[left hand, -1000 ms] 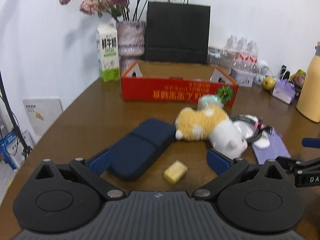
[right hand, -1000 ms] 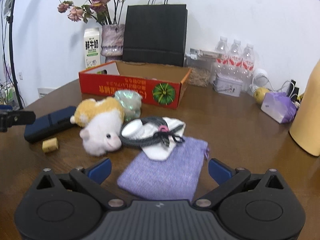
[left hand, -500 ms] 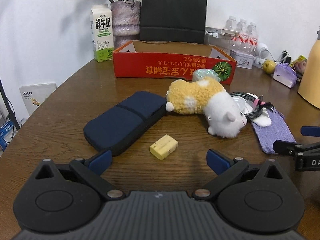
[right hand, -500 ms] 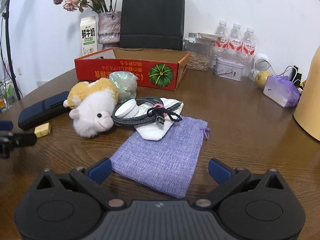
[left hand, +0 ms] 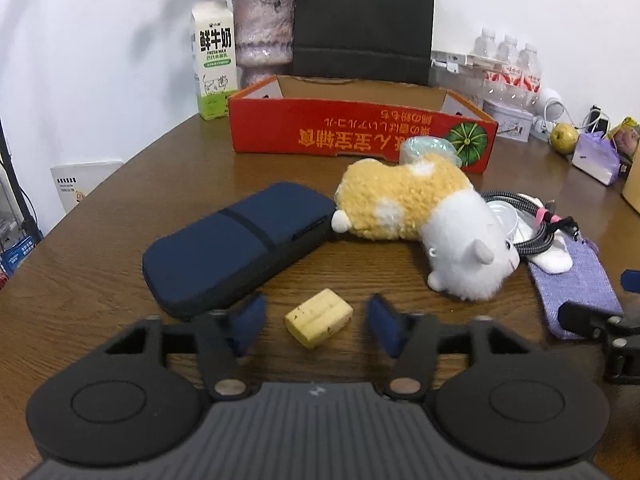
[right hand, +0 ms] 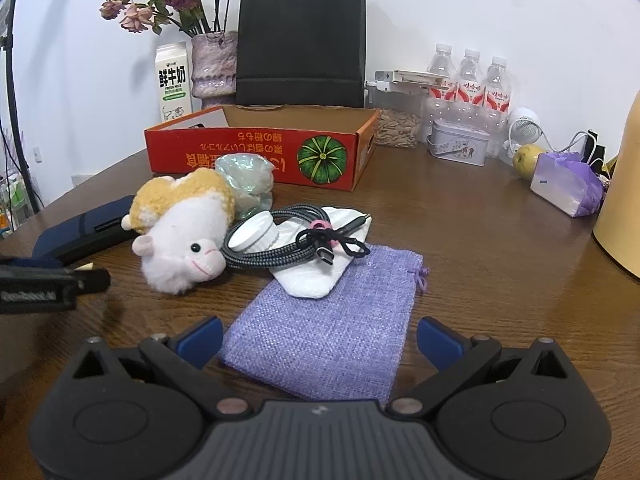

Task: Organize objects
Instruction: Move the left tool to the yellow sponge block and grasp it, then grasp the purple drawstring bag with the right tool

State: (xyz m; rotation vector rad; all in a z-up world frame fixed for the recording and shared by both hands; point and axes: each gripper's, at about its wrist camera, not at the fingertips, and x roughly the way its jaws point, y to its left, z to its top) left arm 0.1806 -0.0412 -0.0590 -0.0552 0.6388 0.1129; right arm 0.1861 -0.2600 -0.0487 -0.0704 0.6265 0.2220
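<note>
In the left wrist view my left gripper straddles a small yellow block on the brown table; the blue fingers stand a little off its sides, not touching. A navy pouch lies just left, an orange-and-white plush toy to the right. In the right wrist view my right gripper is open over the near end of a purple cloth bag. A white pouch, coiled cable and white round case lie beyond. The red cardboard box stands behind.
A milk carton, flower vase and black paper bag stand behind the box. Water bottles, a tin, a purple packet and a yellow jug are at the right.
My left gripper has moved closer to the yellow block and its fingers have narrowed around it. My right gripper has come slightly nearer the purple bag and stays open.
</note>
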